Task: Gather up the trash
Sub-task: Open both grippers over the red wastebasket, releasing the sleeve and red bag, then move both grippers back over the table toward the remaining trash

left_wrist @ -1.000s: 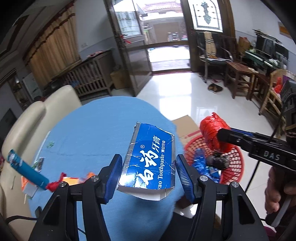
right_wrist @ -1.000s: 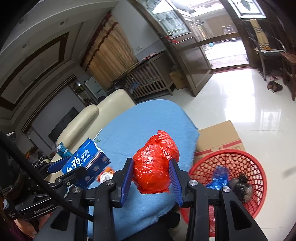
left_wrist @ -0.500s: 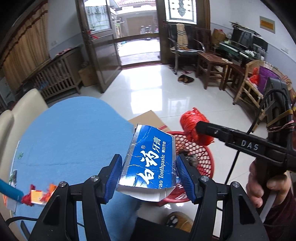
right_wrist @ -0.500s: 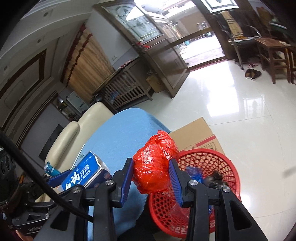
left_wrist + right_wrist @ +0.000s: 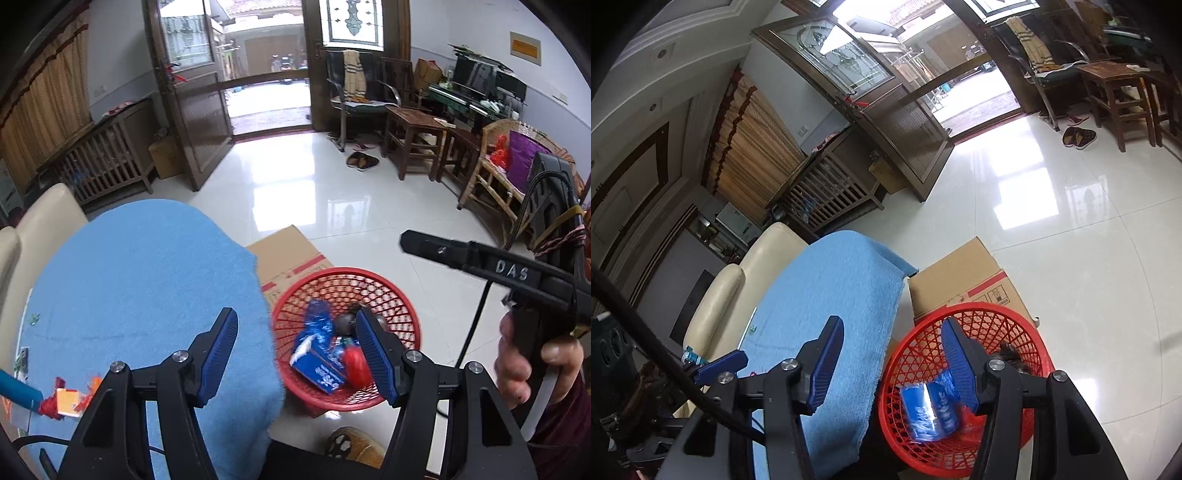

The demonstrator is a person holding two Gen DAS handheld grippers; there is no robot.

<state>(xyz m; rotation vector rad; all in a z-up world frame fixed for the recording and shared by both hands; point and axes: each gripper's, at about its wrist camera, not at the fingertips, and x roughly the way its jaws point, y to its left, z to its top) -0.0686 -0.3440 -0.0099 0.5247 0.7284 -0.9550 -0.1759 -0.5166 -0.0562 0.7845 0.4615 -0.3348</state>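
A red mesh basket (image 5: 373,280) (image 5: 993,317) stands on the floor beside the blue-clothed table (image 5: 147,273) (image 5: 834,295). In it lie the blue toothpaste box (image 5: 319,373) (image 5: 929,411), the red bag (image 5: 355,366) and other blue and dark trash. My left gripper (image 5: 297,354) is open and empty above the basket's near edge. My right gripper (image 5: 892,363) is open and empty over the basket's left rim; it also shows in the left wrist view (image 5: 480,258). Red and orange scraps (image 5: 66,400) and a blue tube (image 5: 16,387) lie on the table's left side.
A cardboard box (image 5: 291,254) (image 5: 960,277) sits behind the basket. A cream sofa (image 5: 738,280) borders the table's far side. Wooden chairs and stools (image 5: 413,144) stand along the right wall. A slipper (image 5: 351,446) lies by the basket.
Both grippers opened over the basket. The toothpaste box fell from my left gripper and the red bag from my right; both now lie in the basket.
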